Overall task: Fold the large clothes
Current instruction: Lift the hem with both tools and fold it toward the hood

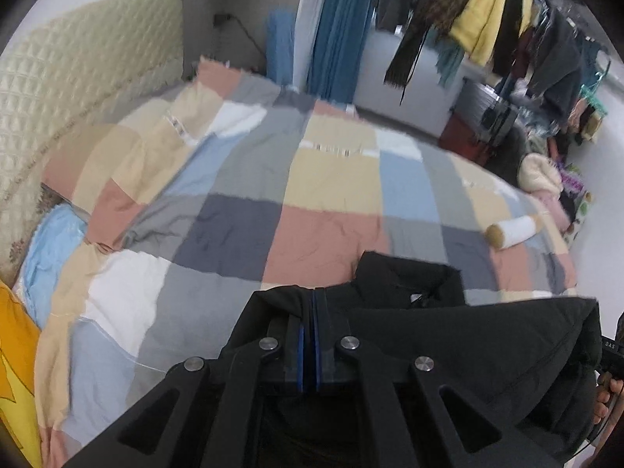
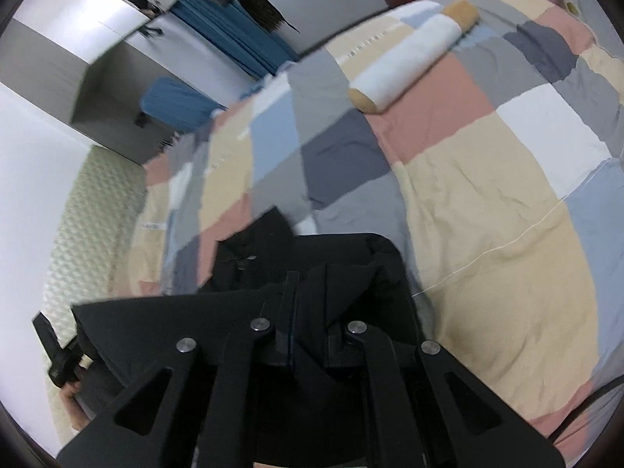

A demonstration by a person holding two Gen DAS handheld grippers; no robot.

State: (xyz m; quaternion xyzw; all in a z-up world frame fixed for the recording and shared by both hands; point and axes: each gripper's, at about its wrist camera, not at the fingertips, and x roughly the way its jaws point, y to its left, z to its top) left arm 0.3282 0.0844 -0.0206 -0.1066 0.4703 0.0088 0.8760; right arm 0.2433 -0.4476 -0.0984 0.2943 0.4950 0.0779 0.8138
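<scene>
So, left wrist view first: the left gripper (image 1: 309, 304) has its jaws squeezed together on an edge of the black jacket (image 1: 468, 335), and you can see the blue pads (image 1: 300, 351) nearly touching with the dark fabric pinched at the tips. The jacket hangs off the gripper and spreads to the right of the frame, collar part poking up just past the fingertips, all of it over the near side of the patchwork quilt (image 1: 312, 179) on the bed. Further off on the quilt, well apart from the jacket, lies a white rolled bolster (image 1: 511, 230) with tan ends. A quilted cream headboard (image 1: 78, 89) runs along the left, a blue curtain (image 1: 335, 39) hangs at the back, and a rack of hanging clothes (image 1: 487, 19) with a yellow coat fills the upper right. At the far right edge there's a hand (image 1: 608, 394) on the other handle. Whole frame is a bit blurred.

Right wrist view: the right gripper (image 2: 308, 284) is clamped too, a bunched fold of the same jacket (image 2: 351, 257) stuffed between its jaws. The fabric drapes left from there, with a dark flap sticking out over the quilt (image 2: 487, 202). The bolster (image 2: 409, 62) sits up toward the top of the frame. At the lower left, a hand (image 2: 70, 394) grips the other tool's handle, right beside the headboard (image 2: 97, 214).
</scene>
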